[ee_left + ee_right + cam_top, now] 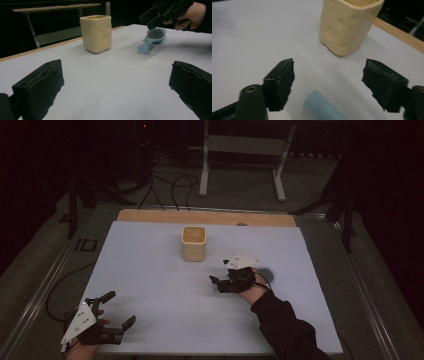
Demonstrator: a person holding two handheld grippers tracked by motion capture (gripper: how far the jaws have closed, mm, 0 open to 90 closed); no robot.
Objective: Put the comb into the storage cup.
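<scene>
- High view: my right tongs [223,274] sit low over the counter [150,270], right of centre, just in front of the cup [193,243]. The brush [264,272] lies under and behind my hand, its bristle head poking out to the right. My left tongs [116,309] rest at the near left corner, jaws wide apart and empty.
- Left gripper view: the left jaws stand far apart with bare counter between them. Farther off, the brush [152,40] lies bristles up, handle pointing toward the camera, right of the cup [96,33]. My right hand [186,15] hovers just above the bristle head.
- Right gripper view: the right jaws are apart, straddling the handle [322,106] without touching it; the cup [348,23] stands close ahead.
- Risks: the handle is round and smooth, so an off-centre squeeze could roll it out or spin the brush. Gripping only the tip, I'd expect the heavy head to droop. Pushing forward could knock the cup.
</scene>
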